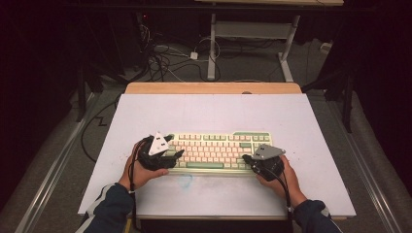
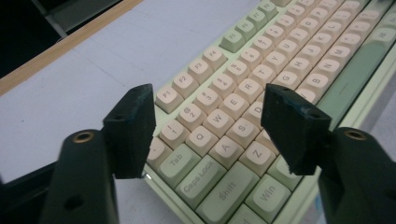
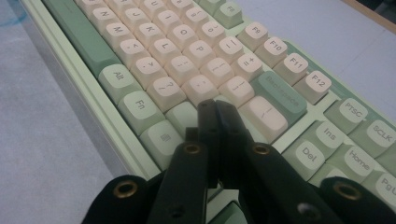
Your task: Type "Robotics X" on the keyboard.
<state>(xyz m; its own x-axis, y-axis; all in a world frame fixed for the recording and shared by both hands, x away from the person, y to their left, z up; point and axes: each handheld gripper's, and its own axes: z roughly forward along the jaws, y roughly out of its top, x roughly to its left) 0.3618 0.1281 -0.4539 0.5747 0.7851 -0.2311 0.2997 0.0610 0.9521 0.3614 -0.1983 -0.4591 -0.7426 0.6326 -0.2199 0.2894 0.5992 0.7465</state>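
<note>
Keyboard (image 1: 218,151) | pale green case, peach and green keys | left claw (image 2: 208,123) spread | right claw (image 3: 217,140) closed, empty

left gripper (image 1: 171,154) fingers (image 2: 133,126) spread apart, right gripper (image 1: 248,158) fingers (image 3: 208,135) pressed together

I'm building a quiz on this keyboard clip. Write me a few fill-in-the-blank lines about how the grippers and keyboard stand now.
1. The jaws of the left gripper stand ____ above the pale green and cream keyboard.
2. The jaws of the right gripper are ____.
3. The keyboard lies on a ____ sheet covering the table.
4. The right gripper's tip sits nearest the keyboard's ____ end.

Missing words: open; shut; white; right
</note>
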